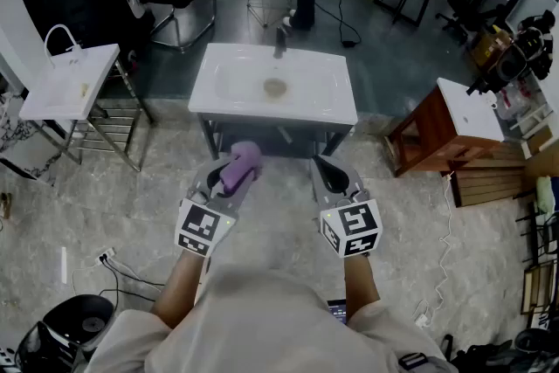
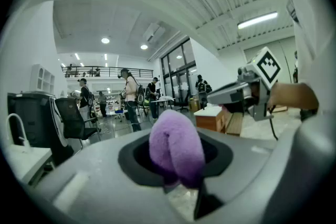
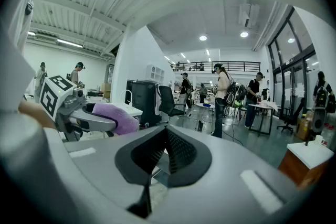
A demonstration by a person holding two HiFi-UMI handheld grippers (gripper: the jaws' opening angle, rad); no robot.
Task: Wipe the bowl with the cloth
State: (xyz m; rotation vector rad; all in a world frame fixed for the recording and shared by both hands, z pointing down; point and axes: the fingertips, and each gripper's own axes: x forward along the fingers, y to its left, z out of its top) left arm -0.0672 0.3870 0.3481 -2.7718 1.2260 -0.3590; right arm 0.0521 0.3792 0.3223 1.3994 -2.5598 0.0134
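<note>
Cloth sits pinched inside the left gripper.

No legible text, label, brand, number or sign anywhere. Only black-and-white square marker patterns, without letters or digits, on the cube of the left gripper and the cube of the right gripper, both on the near side of the white basin.

A fluffy purple cloth, bunched into a lump, sits pinched in the left gripper at centre frame. A small round tan bowl rests in the white basin, upper centre.
</note>
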